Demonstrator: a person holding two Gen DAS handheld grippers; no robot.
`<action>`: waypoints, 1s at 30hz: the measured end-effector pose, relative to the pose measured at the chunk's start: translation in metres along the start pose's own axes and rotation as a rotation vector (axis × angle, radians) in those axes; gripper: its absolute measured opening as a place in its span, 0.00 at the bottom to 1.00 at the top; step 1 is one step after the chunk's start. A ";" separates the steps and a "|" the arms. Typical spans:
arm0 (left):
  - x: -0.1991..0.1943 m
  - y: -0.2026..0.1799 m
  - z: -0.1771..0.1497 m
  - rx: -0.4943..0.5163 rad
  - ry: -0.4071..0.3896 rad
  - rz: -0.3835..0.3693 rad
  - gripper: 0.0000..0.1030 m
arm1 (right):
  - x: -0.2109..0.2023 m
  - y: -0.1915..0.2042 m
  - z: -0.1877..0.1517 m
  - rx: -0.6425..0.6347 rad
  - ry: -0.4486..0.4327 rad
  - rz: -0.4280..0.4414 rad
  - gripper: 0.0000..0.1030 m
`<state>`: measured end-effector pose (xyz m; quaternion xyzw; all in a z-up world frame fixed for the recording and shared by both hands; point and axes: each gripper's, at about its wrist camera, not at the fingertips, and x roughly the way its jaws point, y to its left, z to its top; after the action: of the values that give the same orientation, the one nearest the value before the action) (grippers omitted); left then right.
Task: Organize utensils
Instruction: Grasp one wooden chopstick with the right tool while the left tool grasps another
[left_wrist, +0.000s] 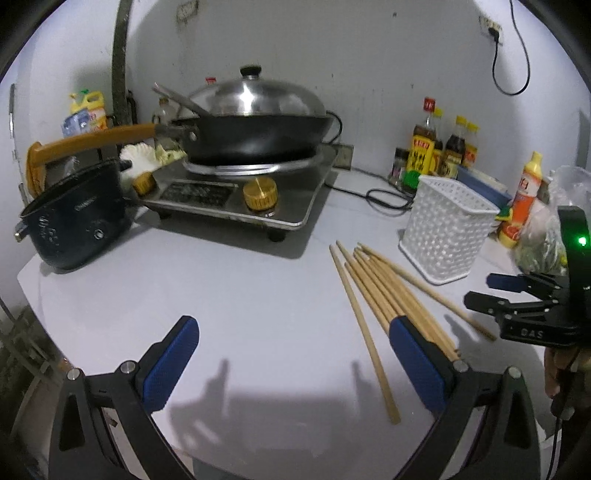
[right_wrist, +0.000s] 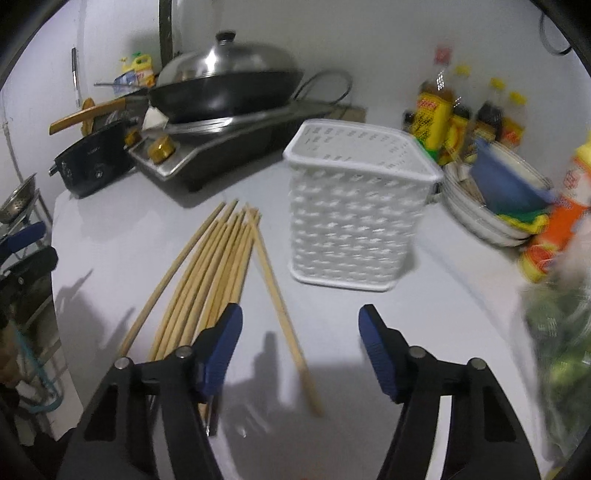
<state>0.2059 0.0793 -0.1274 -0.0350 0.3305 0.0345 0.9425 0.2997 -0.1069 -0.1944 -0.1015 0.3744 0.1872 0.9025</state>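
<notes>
Both grippers are hanging open, holding nothing. About ten chopsticks (right_wrist: 221, 266) are lying on the desk (right_wrist: 351, 325) beside the right gripper (right_wrist: 301, 350), and one white basket (right_wrist: 354, 214) is standing behind. The left gripper (left_wrist: 291, 365) is hanging left of the sticks.

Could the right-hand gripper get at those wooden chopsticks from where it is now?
Probably yes. The right gripper is open just above the chopsticks lying loose on the countertop; nothing lies between, and the white basket stands beside them.

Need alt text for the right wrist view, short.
The right hand-held gripper, jaws open and empty, hovers over a white counter above loose wooden chopsticks, beside an upright white perforated basket. A lidded wok sits on the stove behind.
</notes>
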 end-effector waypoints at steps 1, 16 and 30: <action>0.007 0.001 0.002 -0.004 0.013 -0.004 0.99 | 0.008 0.000 0.002 0.000 0.015 0.004 0.55; 0.075 -0.025 0.009 0.086 0.172 -0.071 0.79 | 0.070 0.004 0.021 -0.054 0.115 0.079 0.07; 0.112 -0.060 0.008 0.180 0.293 -0.115 0.32 | 0.011 0.006 0.014 -0.091 -0.025 0.185 0.05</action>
<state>0.3036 0.0255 -0.1889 0.0262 0.4635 -0.0547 0.8840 0.3128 -0.0945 -0.1926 -0.1052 0.3620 0.2878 0.8803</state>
